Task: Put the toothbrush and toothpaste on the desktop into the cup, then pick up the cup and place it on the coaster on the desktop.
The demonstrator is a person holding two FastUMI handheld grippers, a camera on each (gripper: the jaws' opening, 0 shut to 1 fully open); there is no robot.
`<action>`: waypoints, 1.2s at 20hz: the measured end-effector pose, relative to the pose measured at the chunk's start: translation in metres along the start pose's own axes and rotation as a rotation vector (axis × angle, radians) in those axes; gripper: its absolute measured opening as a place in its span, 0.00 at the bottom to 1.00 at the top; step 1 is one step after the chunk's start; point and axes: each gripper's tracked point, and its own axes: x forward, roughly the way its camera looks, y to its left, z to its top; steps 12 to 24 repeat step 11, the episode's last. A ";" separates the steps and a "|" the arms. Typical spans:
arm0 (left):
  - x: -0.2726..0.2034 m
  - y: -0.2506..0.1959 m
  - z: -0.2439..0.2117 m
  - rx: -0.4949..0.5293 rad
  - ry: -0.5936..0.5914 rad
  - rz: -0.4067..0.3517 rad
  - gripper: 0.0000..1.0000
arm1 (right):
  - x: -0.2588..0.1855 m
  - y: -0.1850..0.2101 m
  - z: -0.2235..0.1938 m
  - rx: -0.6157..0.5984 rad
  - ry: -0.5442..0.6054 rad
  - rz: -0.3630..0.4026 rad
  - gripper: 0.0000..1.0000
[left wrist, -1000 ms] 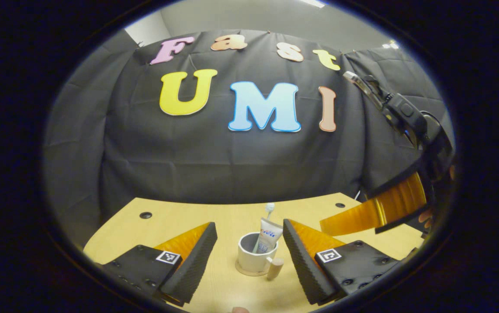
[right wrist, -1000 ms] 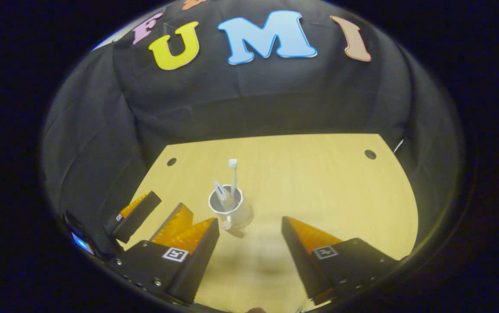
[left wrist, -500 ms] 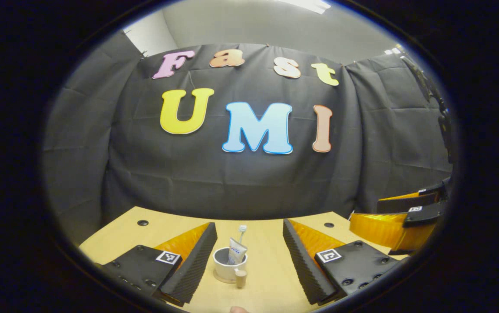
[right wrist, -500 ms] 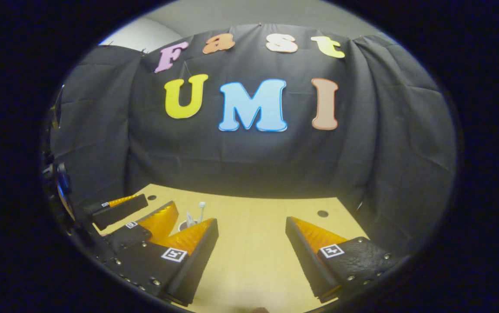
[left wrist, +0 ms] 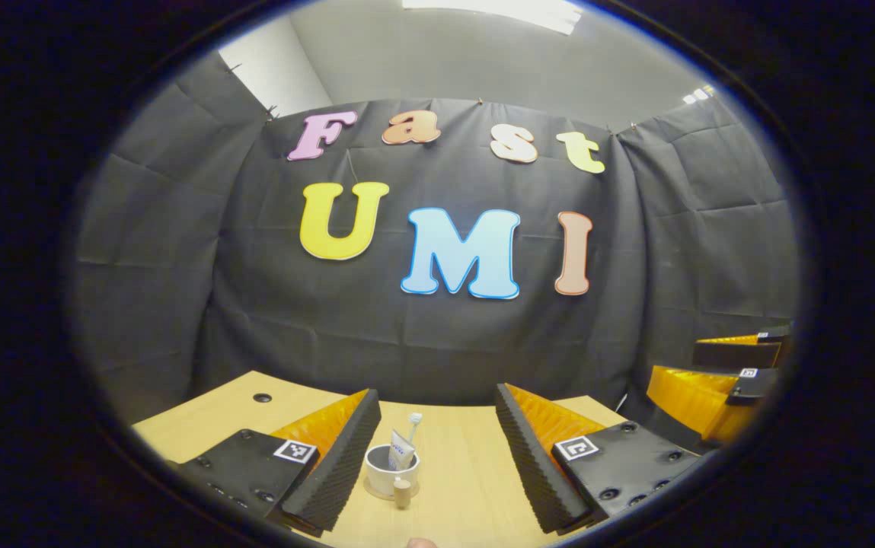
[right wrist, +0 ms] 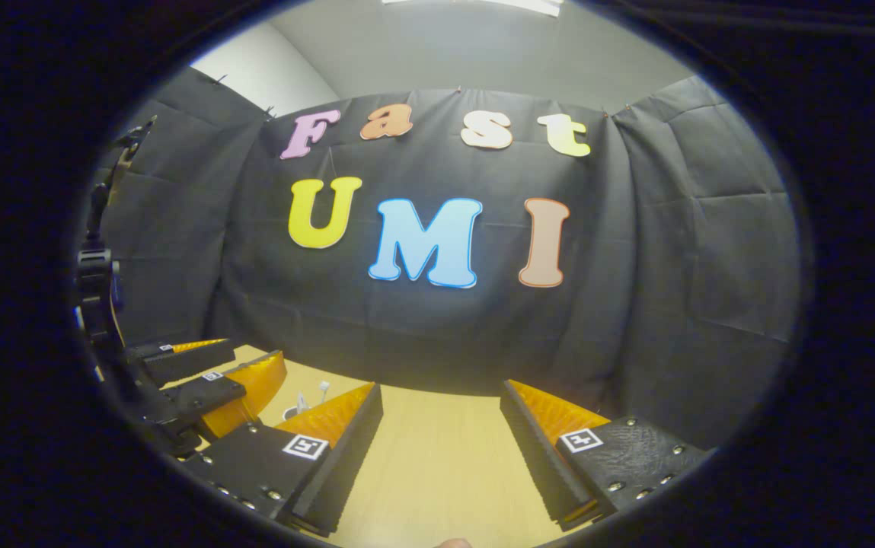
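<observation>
A white cup (left wrist: 385,473) with a wooden handle (left wrist: 402,493) stands on a thin round coaster (left wrist: 376,495) on the light wooden table (left wrist: 467,487). The toothpaste tube (left wrist: 401,455) and the toothbrush (left wrist: 413,418) stick upright out of it. My left gripper (left wrist: 437,457) is open and empty, drawn back from the cup, which sits just inside its left finger. My right gripper (right wrist: 441,449) is open and empty over bare table. In the right gripper view the cup (right wrist: 290,413) peeps out behind the left finger, with the toothbrush (right wrist: 324,388) above.
The right gripper (left wrist: 711,377) hangs open at the right edge of the left gripper view. At the left of the right gripper view the left gripper (right wrist: 209,377) is held up. A black cloth wall closes off the table's far side. A small hole (left wrist: 262,397) marks the table's back left.
Both grippers have pulled back and tilted upward, so the cup looks smaller and lower. The cup stays on the coaster with brush and tube inside.
</observation>
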 end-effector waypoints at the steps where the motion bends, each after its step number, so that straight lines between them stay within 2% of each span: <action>1: -0.003 0.002 0.002 0.008 -0.004 0.003 0.98 | -0.001 -0.002 0.005 0.002 -0.016 -0.011 0.95; 5: -0.008 0.005 0.013 0.012 -0.030 0.002 0.97 | 0.003 -0.001 0.013 -0.003 -0.054 -0.017 0.95; 8: -0.009 0.007 0.012 0.004 -0.024 -0.004 0.99 | 0.002 0.001 0.006 -0.016 -0.041 -0.022 0.95; 9: -0.011 0.007 0.011 -0.001 -0.025 -0.010 0.98 | 0.001 0.003 0.007 -0.018 -0.040 -0.021 0.92; 10: -0.011 0.006 0.012 -0.004 -0.027 -0.016 0.98 | 0.001 0.004 0.007 -0.019 -0.041 -0.019 0.95; 24: -0.010 0.006 0.013 -0.004 -0.028 -0.016 0.98 | -0.001 0.005 0.008 -0.023 -0.044 -0.021 0.95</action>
